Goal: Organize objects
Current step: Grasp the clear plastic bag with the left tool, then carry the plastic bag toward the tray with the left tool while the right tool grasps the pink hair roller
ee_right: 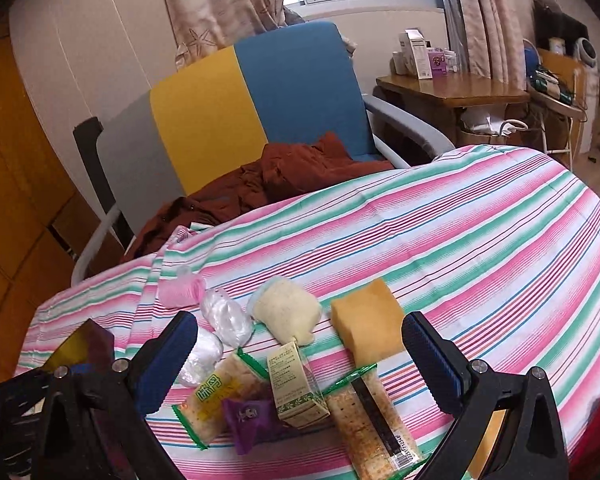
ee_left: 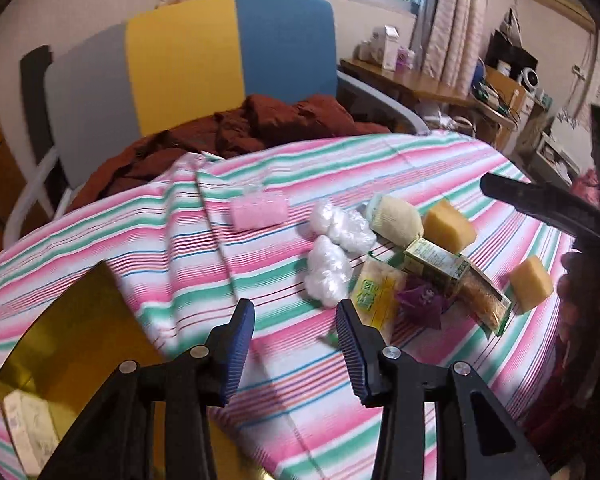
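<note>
A heap of small goods lies on the striped cloth (ee_left: 380, 160). It holds a pink roll (ee_left: 260, 212), white plastic bundles (ee_left: 326, 272), a cream pouch (ee_left: 400, 216), two yellow sponges (ee_left: 450, 226) (ee_left: 532, 284), a green-yellow cracker pack (ee_left: 376, 296), a purple packet (ee_left: 420, 300) and a small carton (ee_left: 436, 264). My left gripper (ee_left: 294, 306) is open and holds nothing, just short of the lower white bundle. My right gripper (ee_right: 300, 320) is open wide above the carton (ee_right: 296, 388), the purple packet (ee_right: 252, 420) and a long cracker pack (ee_right: 372, 424). A sponge (ee_right: 368, 324) lies between its fingers, untouched.
A yellow translucent box (ee_left: 72, 340) sits on the cloth at the lower left, with a packet inside. Behind the table stands a grey, yellow and blue chair (ee_left: 188, 64) with a rust-coloured garment (ee_left: 260, 128). A wooden desk (ee_right: 452, 88) with clutter is at the back right.
</note>
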Demonstrator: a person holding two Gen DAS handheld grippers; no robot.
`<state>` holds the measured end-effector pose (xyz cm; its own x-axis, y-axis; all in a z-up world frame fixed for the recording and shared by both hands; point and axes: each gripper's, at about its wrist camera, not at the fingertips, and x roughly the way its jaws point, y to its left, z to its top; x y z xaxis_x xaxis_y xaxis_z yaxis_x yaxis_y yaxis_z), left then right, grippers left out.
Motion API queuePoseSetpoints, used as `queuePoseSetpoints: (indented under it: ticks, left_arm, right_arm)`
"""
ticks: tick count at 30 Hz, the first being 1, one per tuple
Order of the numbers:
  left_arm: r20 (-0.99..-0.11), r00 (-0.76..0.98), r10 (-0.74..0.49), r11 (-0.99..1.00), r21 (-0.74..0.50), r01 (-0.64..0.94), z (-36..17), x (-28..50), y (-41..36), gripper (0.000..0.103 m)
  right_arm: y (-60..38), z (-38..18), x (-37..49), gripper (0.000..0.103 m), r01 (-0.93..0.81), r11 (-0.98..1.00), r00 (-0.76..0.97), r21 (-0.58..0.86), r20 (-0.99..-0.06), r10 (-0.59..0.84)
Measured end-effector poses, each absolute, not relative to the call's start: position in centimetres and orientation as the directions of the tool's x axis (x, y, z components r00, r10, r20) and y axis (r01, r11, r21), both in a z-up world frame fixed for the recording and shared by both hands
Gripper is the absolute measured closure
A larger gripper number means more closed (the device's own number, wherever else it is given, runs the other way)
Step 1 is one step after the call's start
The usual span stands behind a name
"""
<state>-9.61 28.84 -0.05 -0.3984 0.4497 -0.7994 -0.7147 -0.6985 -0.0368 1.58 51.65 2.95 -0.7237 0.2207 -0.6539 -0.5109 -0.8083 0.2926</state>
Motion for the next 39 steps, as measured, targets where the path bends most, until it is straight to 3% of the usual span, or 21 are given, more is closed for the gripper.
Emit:
queuePoseSetpoints:
  ticks: [18,20,28,39]
  left_arm:
    - [-0.903,-0.179,0.39,-0.671,-0.146,-0.727,-7.8,-15.5,37.9,0.06]
    - [-0.903,-0.176,0.392,-0.676,-0.153,-0.721,-8.5,-15.9,38.2,0.065]
    - [-0.874,-0.185,0.449,-0.686,-0.204,-0.699,-7.1,-15.3,36.0,0.067]
    - [-0.781,-0.291,0.552,-0.709,-0.256,-0.657,-1.2,-12.1,28.3,0.067]
  right_arm:
    - [51.7,3.2,1.7,0.0,-0.479,-0.802,-0.747,0.356,-0.646,0.16]
    - [51.6,3.1,1.6,0.0,-0.48,-0.804,-0.745,0.352,-0.648,0.161]
    - [51.5,2.8,1.3,0.0,-0.476,-0.812,-0.735,0.338,-0.659,0.157]
    - [50.2,1.6,0.2,0.0,-0.453,-0.847,-0.697,0.276,-0.703,0.143]
